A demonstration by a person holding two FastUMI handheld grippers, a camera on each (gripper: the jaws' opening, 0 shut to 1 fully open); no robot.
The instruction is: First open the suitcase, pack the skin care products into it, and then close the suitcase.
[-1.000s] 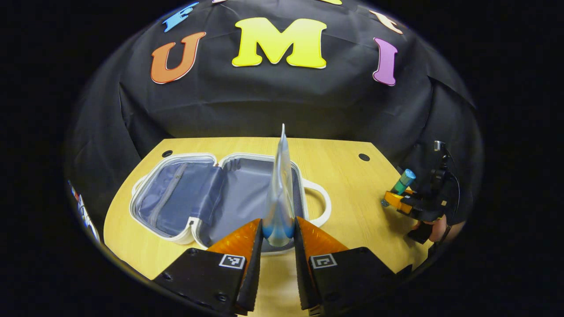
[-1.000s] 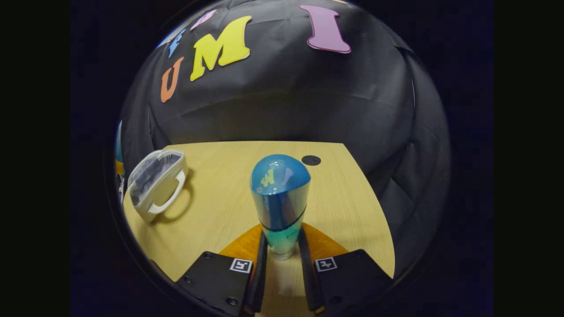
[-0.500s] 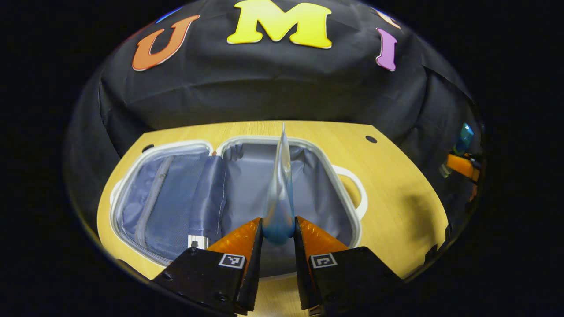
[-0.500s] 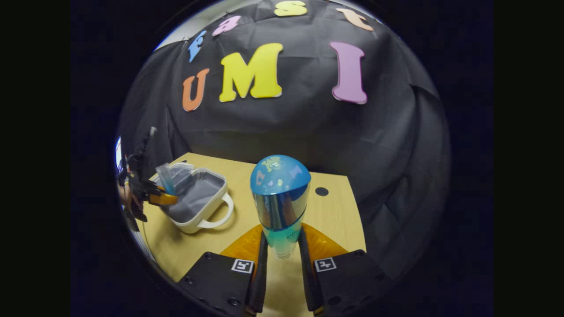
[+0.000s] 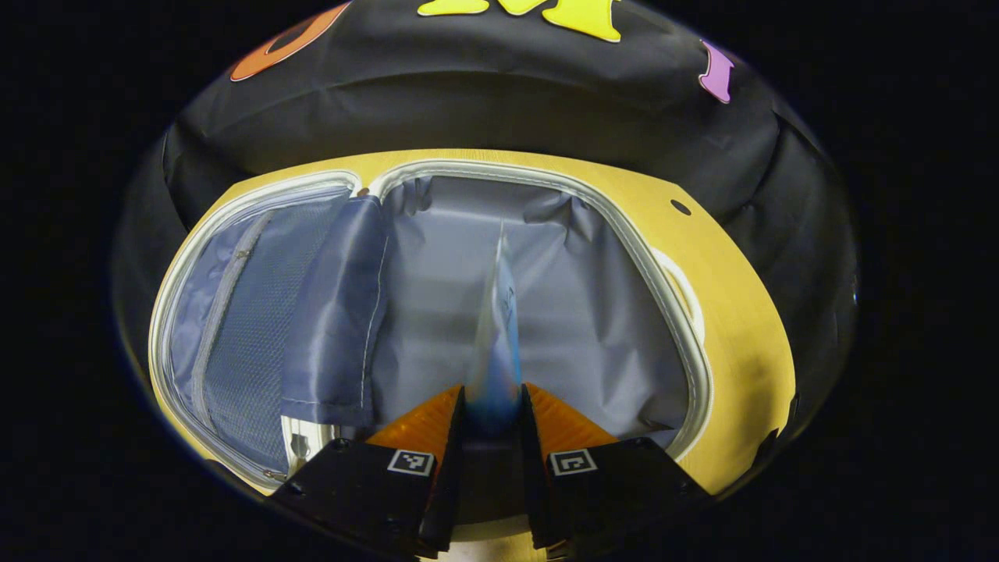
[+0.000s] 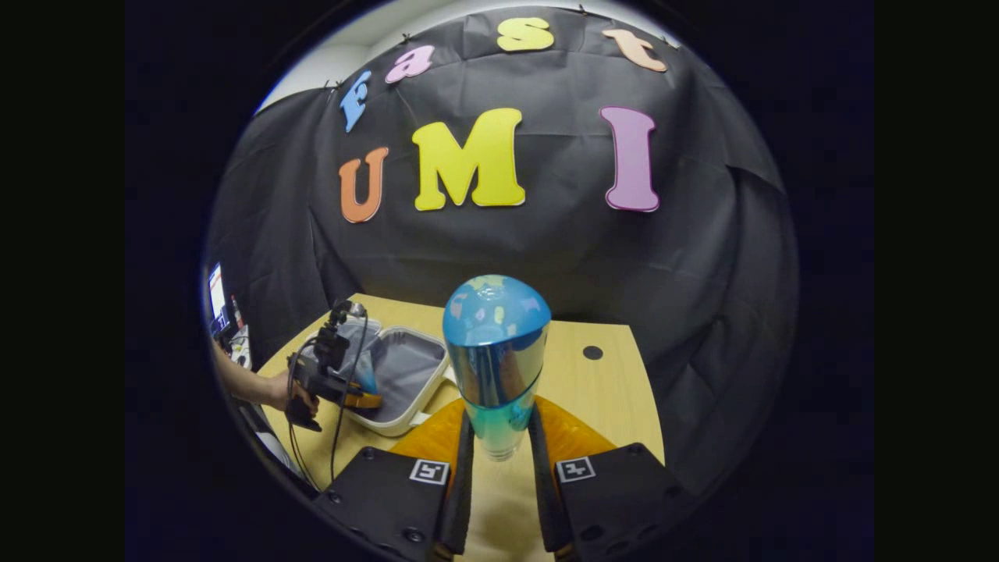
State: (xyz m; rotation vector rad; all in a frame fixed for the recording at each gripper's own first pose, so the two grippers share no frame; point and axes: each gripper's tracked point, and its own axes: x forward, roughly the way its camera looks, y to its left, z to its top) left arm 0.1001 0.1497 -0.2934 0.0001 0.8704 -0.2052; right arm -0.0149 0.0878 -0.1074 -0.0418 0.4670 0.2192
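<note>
Light wood table (image 6: 609,406), two round cable holes (image 6: 592,352) near the far edge. Open suitcase (image 5: 706,390) lies flat directly on it, grey lining up, white rim, mesh-pocket lid half to the left of the left claw's fingers. In the right gripper view the suitcase (image 6: 406,421) sits left of the claw, toward the table's left edge.

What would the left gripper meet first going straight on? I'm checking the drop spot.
Probably the grey fabric lining of the open white suitcase; the left gripper, shut on a flat blue-tipped tube, points into it.
</note>
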